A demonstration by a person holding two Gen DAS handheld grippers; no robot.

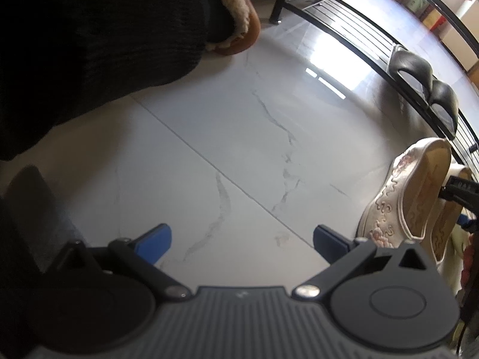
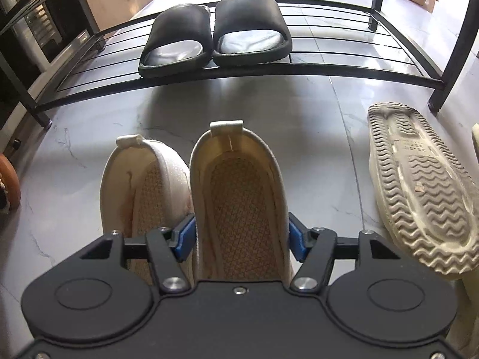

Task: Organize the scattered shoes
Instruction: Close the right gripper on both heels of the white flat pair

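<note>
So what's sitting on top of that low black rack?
A pair of black slides sits side by side on the rack, its other bars bare. The floor beneath them is hidden.

No text is legible; moulded marks on the overturned slipper's sole (image 2: 416, 146) are too small.
</note>
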